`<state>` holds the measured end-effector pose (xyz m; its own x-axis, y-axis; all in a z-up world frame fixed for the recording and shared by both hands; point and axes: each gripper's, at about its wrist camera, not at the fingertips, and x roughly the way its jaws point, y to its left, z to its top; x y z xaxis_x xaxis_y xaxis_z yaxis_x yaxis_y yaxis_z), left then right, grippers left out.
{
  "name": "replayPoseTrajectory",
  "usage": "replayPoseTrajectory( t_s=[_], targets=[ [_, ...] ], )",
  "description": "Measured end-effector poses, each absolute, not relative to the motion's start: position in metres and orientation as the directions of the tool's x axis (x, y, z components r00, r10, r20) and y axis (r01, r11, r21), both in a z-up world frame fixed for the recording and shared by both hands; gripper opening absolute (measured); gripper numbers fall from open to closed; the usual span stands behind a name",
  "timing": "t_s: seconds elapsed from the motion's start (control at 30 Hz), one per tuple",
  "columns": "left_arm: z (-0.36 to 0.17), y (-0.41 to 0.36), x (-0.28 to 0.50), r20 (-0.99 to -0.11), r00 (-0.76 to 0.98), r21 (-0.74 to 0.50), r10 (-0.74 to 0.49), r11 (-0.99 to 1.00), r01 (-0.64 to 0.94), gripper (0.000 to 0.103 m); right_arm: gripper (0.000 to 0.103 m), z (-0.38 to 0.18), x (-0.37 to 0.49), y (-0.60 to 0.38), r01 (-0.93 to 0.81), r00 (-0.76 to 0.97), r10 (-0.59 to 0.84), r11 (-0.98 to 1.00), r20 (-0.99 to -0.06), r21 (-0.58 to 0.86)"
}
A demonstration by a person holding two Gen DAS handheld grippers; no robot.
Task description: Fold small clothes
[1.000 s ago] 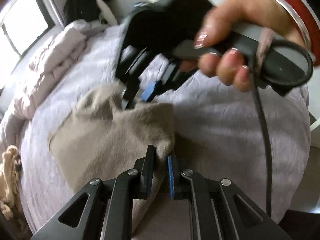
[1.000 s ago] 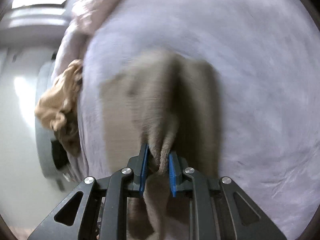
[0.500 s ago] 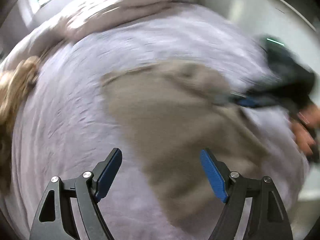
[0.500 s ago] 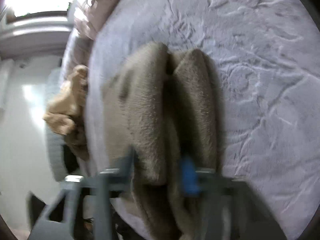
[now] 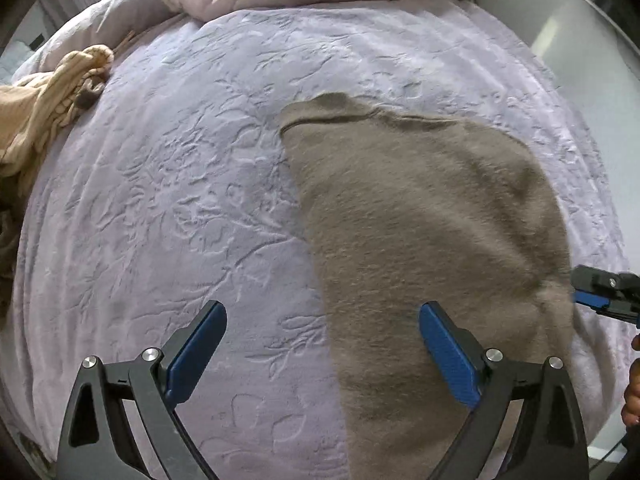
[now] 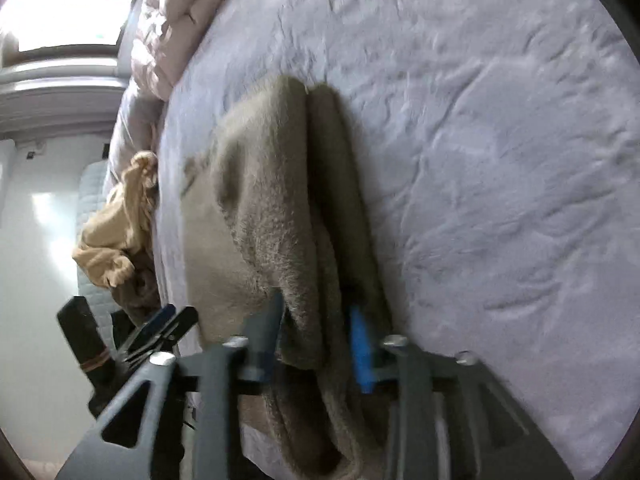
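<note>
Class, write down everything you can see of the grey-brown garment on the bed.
The grey-brown garment is fuzzy, like fleece or wool knit. It lies on the lilac bedspread, folded over itself, with two rounded folds side by side in the right wrist view. One fold sits between the right gripper's parted jaws; the left gripper hangs open above its edge.

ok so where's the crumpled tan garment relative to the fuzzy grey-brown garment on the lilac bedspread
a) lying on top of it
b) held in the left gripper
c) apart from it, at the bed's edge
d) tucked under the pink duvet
c: the crumpled tan garment sits at the edge of the lilac bedspread, bare bedspread between it and the fuzzy grey-brown garment.
</note>
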<state>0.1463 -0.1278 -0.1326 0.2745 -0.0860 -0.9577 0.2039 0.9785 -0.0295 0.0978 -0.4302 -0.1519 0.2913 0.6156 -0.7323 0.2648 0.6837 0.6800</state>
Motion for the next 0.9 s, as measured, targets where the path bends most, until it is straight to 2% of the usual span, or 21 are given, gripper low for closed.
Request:
replayPoseTrajectory(
  t_s=[0.03, 0.23, 0.27, 0.3, 0.33, 0.37, 0.5, 0.6, 0.67, 0.73, 0.8, 0.87, 0.9],
  targets=[
    [-0.129, -0.129, 0.145, -0.955, 0.283, -0.029, -0.09, 0.977, 0.213, 0.097, 0.06, -0.148, 0.096, -0.43, 0.254, 0.293, 0.605, 0.697, -0.74, 0.671],
    [-0.132, -0.129, 0.16, -0.961, 0.258, -0.048, -0.099, 0.979, 0.199, 0.097, 0.06, -0.138, 0.089, -0.425, 0.231, 0.272, 0.607, 0.712, -0.747, 0.663],
    [-0.133, -0.129, 0.162, -0.961, 0.256, -0.052, -0.099, 0.981, 0.186, 0.097, 0.056, -0.143, 0.095, -0.424, 0.241, 0.271, 0.6, 0.715, -0.753, 0.657],
    [-0.134, -0.129, 0.163, -0.963, 0.254, -0.05, -0.095, 0.983, 0.179, 0.097, 0.017, -0.147, 0.096, -0.431, 0.243, 0.273, 0.601, 0.712, -0.751, 0.659],
    [-0.136, -0.129, 0.162, -0.965, 0.247, -0.048, -0.092, 0.983, 0.179, 0.097, 0.014, -0.148, 0.104, -0.428, 0.238, 0.267, 0.587, 0.728, -0.764, 0.642],
    [-0.137, -0.129, 0.162, -0.966, 0.244, -0.045, -0.09, 0.982, 0.183, 0.097, 0.014, -0.148, 0.114, -0.422, 0.234, 0.238, 0.517, 0.791, -0.822, 0.565],
    [-0.135, -0.132, 0.152, -0.97, 0.231, -0.027, -0.081, 0.973, 0.229, 0.097, 0.016, -0.131, 0.11, -0.417, 0.222, 0.249, 0.423, 0.851, -0.871, 0.476],
    [-0.135, -0.138, 0.144, -0.967, 0.242, -0.018, -0.08, 0.968, 0.25, 0.097, 0.018, -0.106, 0.09, -0.415, 0.178, 0.305, 0.536, 0.78, -0.787, 0.6],
    [-0.142, -0.143, 0.144, -0.972, 0.219, -0.027, -0.082, 0.97, 0.242, 0.097, 0.018, -0.1, 0.079, -0.4, 0.124, 0.279, 0.628, 0.727, -0.727, 0.676],
    [-0.149, -0.144, 0.143, -0.976, 0.202, -0.037, -0.085, 0.972, 0.231, 0.097, 0.018, -0.108, 0.076, -0.377, 0.082, 0.195, 0.615, 0.766, -0.764, 0.638],
    [-0.154, -0.142, 0.142, -0.979, 0.187, -0.04, -0.085, 0.972, 0.232, 0.098, 0.018, -0.127, 0.073, -0.366, 0.068, 0.136, 0.542, 0.83, -0.83, 0.553],
    [-0.157, -0.137, 0.14, -0.98, 0.164, -0.07, -0.109, 0.971, 0.23, 0.098, 0.014, -0.146, 0.067, -0.381, 0.145, 0.139, 0.488, 0.851, -0.862, 0.505],
    [-0.156, -0.135, 0.139, -0.98, 0.165, -0.074, -0.114, 0.971, 0.229, 0.098, 0.009, -0.153, 0.062, -0.395, 0.202, 0.161, 0.508, 0.822, -0.846, 0.532]
  ],
)
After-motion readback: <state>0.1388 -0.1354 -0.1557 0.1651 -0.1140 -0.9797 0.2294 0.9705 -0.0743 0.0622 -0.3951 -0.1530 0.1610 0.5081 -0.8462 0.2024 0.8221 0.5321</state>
